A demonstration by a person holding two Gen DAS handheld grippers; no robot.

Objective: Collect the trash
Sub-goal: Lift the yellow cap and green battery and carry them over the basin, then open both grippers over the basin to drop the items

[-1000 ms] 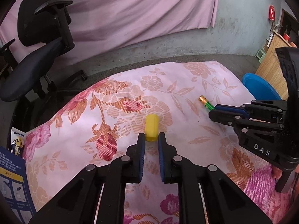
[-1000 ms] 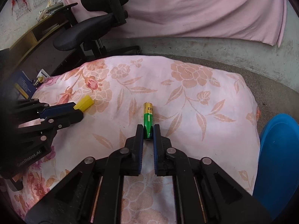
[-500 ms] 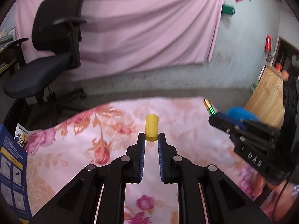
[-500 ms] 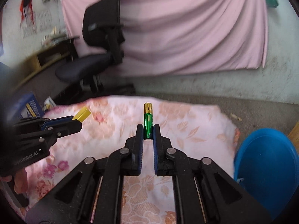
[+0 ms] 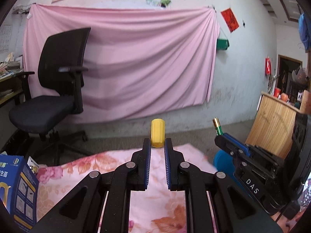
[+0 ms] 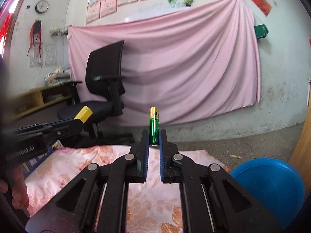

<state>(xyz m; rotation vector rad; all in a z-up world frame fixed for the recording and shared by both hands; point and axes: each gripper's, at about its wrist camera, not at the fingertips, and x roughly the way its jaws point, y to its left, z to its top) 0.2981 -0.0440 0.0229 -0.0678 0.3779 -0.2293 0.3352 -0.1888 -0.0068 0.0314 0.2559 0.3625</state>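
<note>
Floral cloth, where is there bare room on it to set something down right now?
The floral cloth lies bare under both raised grippers, from the blue box on its left to the blue bin on its right. Crowding is only at those two edges.

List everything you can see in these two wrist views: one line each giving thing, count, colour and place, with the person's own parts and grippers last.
yellow cap: 1, yellow, held in the left gripper's tips
battery: 1, green and gold, held in the right gripper's tips
floral cloth: 1, pink with flowers, below both grippers
blue bin: 1, blue, lower right beside the cloth
office chair: 1, black, left background
pink sheet: 1, pink, hung on the wall
blue box: 1, blue, lower left edge
wooden cabinet: 1, tan, right
wall clock: 1, white, upper left wall
hand: 1, holding the left gripper
left gripper: 1, black, shut
right gripper: 1, black, shut
</note>
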